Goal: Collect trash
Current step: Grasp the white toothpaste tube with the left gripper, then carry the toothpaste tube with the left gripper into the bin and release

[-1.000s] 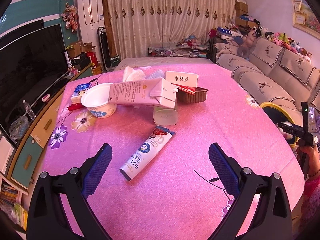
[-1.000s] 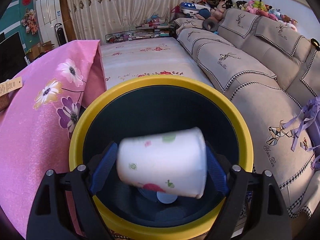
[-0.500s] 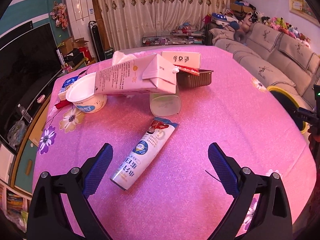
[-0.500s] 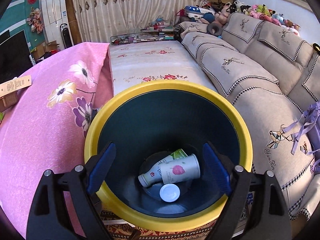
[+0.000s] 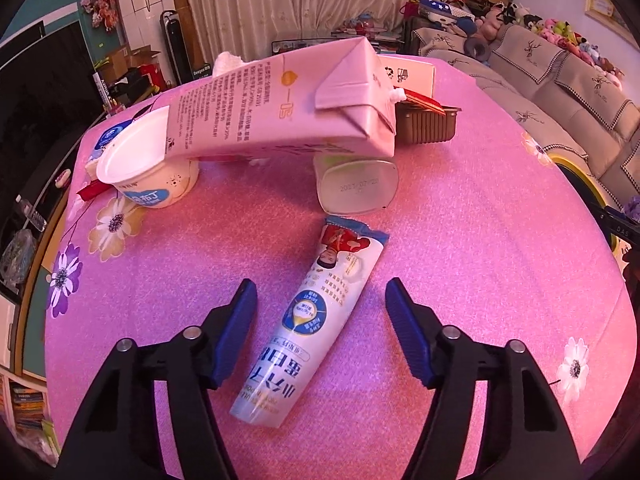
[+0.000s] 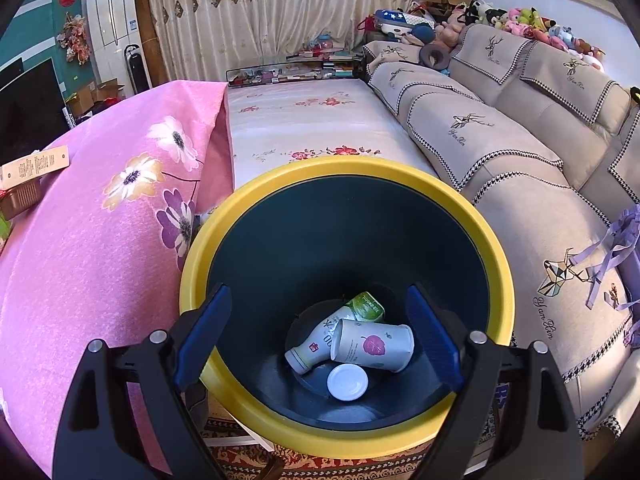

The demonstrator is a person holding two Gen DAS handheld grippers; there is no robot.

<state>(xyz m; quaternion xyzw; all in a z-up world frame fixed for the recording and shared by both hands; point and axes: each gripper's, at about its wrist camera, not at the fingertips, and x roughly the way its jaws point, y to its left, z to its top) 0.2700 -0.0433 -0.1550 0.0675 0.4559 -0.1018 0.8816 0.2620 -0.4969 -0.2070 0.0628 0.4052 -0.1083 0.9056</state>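
With the right hand-held gripper [image 6: 320, 336] empty and open above the bin [image 6: 496, 248], we have just been closing the left hand-held gripper [image 5: 320, 312], not yet touching, around the tube [image 5: 316, 320] on the desk [image 5: 480, 260]; next, squeeze and lift.

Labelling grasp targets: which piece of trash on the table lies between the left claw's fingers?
The white-and-blue tube, lying flat between the closing left claw; carton and cups sit farther back.

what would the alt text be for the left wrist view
The left gripper, its jaws just closing in but not yet touching, straddles a white and blue tube lying on a pink flowered tablecloth. Behind it, a pink carton lies tilted across a white cup and a clear tub.
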